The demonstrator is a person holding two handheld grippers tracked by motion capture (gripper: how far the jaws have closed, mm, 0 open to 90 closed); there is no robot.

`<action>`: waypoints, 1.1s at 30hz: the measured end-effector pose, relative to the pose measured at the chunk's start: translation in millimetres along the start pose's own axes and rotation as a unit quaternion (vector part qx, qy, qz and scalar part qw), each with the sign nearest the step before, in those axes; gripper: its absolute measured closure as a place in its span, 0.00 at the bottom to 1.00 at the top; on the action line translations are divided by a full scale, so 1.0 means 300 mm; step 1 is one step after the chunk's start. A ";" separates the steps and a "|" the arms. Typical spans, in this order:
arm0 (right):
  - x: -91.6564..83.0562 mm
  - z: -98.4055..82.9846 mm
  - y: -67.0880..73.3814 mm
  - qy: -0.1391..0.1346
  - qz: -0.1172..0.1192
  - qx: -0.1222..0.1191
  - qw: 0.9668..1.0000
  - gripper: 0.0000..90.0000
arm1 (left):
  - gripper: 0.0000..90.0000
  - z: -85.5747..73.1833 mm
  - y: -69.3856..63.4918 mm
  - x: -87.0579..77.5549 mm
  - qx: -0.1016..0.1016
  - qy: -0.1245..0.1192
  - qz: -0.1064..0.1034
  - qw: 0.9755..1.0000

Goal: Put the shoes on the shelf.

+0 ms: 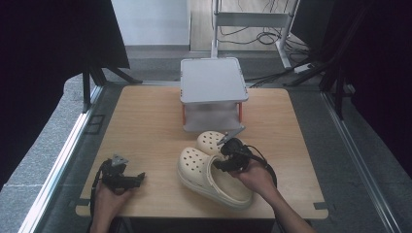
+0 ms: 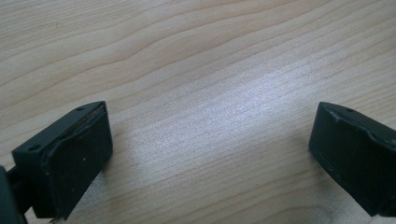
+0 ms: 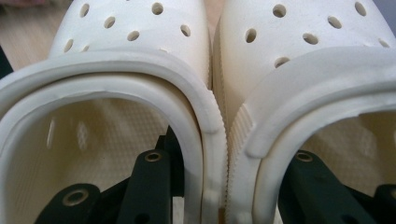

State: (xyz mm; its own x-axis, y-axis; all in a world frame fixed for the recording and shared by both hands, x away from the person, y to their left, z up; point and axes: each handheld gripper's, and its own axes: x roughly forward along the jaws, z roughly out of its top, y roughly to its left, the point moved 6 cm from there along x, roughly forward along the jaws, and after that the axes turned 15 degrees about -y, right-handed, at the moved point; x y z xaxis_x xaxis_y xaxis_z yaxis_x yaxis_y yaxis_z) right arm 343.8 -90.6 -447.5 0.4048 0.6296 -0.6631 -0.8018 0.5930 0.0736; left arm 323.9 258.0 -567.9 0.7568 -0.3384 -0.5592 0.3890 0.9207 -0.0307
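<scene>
The right hand-held gripper (image 1: 224,156) pinches the two cream clogs together: one jaw sits inside the left clog (image 3: 107,116), the other inside the right clog (image 3: 317,93), and the adjoining inner walls are pressed flat against each other between the pads. In the high view the pair of clogs (image 1: 211,174) is near the front centre of the tabletop (image 1: 145,121), just in front of the grey two-tier rack (image 1: 213,92); whether the soles are clear of the wood cannot be told. The left hand-held gripper (image 2: 210,154) rests low over bare wood at the front left, jaws spread wide with nothing between them. The step in hand is judged to be carrying the pair as one unit. Maintain steady clamping pressure, since the soft foam walls can slide against each other. Keep the wrist level so neither clog pivots about the pinch point. Lift enough to clear the tabletop before moving toward the rack, and keep the toes pointed at the lower opening.
</scene>
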 end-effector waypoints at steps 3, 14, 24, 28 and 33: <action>-0.017 0.027 -0.014 -0.005 -0.007 0.006 1.000 0.73 | 0.00 0.000 -0.001 0.000 -0.001 -0.001 0.001 1.000; -0.088 0.125 -0.039 -0.007 -0.020 0.005 1.000 0.73 | 0.00 0.000 -0.001 0.000 -0.001 0.001 0.000 1.000; -0.166 0.216 -0.059 -0.017 -0.028 0.012 0.999 0.73 | 0.00 0.000 0.000 0.000 0.001 0.001 0.000 1.000; -0.193 0.257 -0.069 -0.020 -0.031 0.014 0.999 0.73 | 0.00 0.000 0.000 0.000 -0.001 0.000 0.000 1.000; -0.219 0.308 -0.082 -0.026 -0.037 0.012 0.999 0.73 | 0.00 0.000 -0.001 0.001 -0.001 -0.001 0.001 1.000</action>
State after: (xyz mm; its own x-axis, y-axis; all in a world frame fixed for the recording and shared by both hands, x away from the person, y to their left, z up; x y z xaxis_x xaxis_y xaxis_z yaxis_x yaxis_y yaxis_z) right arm 377.7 -100.1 -337.0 0.4847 0.6091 -0.6278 -0.7588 0.6498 0.0446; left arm 324.0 257.8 -568.0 0.7583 -0.3377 -0.5576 0.3869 0.9216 -0.0321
